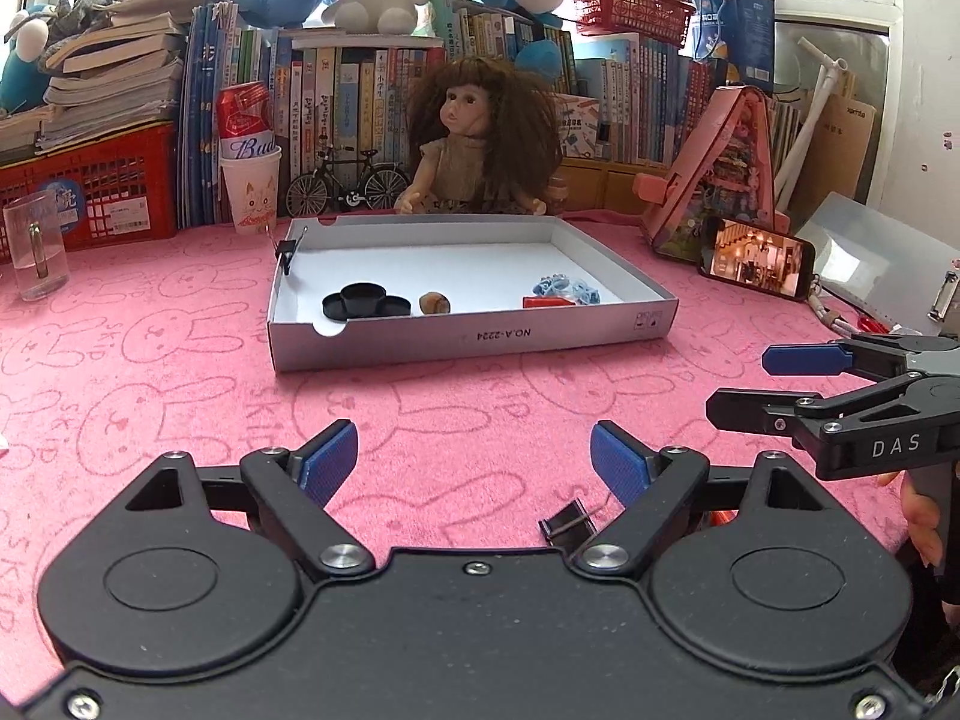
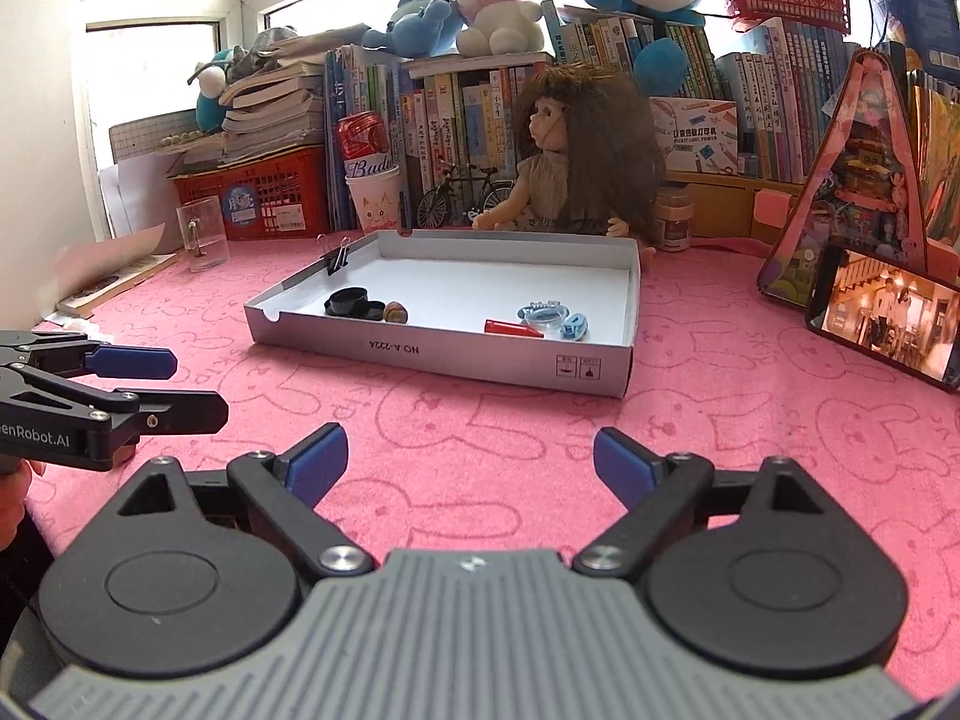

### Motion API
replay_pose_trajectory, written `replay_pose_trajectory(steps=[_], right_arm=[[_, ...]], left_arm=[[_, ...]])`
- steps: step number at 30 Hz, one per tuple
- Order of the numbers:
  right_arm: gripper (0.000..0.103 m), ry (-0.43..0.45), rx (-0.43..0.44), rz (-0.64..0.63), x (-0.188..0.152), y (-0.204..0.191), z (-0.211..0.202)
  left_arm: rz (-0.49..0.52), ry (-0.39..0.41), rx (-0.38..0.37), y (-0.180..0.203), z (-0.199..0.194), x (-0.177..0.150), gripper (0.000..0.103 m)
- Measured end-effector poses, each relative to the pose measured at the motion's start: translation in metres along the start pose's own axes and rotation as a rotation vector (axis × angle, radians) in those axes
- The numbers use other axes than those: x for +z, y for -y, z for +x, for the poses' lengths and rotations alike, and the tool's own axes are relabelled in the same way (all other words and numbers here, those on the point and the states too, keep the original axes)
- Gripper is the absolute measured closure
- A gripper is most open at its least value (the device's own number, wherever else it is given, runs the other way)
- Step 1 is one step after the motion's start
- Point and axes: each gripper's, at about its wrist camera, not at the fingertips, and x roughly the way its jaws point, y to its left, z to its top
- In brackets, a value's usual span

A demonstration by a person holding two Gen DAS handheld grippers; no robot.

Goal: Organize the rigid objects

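A shallow grey-white box tray [image 1: 474,336] [image 2: 444,354] lies on the pink cloth ahead of both grippers. Inside it are black round caps [image 1: 363,303] [image 2: 354,305], a brown nut-like piece [image 1: 434,303] [image 2: 396,312], a red piece [image 1: 549,303] [image 2: 513,328] and a pale blue plastic piece [image 1: 567,290] [image 2: 552,318]. One black binder clip [image 1: 289,252] [image 2: 336,258] grips the tray's left wall. Another binder clip [image 1: 567,525] lies on the cloth beside my left gripper's right finger. My left gripper [image 1: 474,462] [image 2: 201,387] is open and empty. Beside it, my right gripper [image 2: 471,459] [image 1: 738,384] is also open and empty.
Behind the tray sit a doll [image 1: 474,144], a model bicycle [image 1: 348,183] and a paper cup with a red can [image 1: 251,186]. A glass cup [image 1: 36,252] stands far left. A lit phone [image 1: 759,258] leans on a pink toy house [image 1: 720,180] at right. Books line the back.
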Motion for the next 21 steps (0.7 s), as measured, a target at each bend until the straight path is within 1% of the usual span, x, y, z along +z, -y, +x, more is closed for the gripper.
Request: replay_pose_trajectory(steps=[6, 10, 16, 18, 21], right_arm=[[0.008, -0.014, 0.012, -0.028, -0.017, -0.01, -0.01], [0.008, -0.027, 0.024, -0.045, -0.028, -0.019, -0.012], [0.008, -0.047, 0.018, -0.112, -0.042, -0.032, -0.013], [0.007, -0.049, 0.01, -0.135, -0.045, -0.035, -0.012], [0.007, -0.045, -0.002, -0.153, -0.047, -0.038, -0.012]], left_arm=[[-0.01, -0.012, -0.017, 0.012, -0.011, -0.022, 0.019], [0.007, -0.007, -0.006, 0.021, -0.015, -0.035, 0.021], [0.039, -0.021, 0.017, 0.03, -0.013, -0.046, 0.032], [0.037, -0.029, 0.024, 0.03, -0.01, -0.047, 0.039], [0.035, -0.028, 0.034, 0.031, -0.009, -0.048, 0.041]])
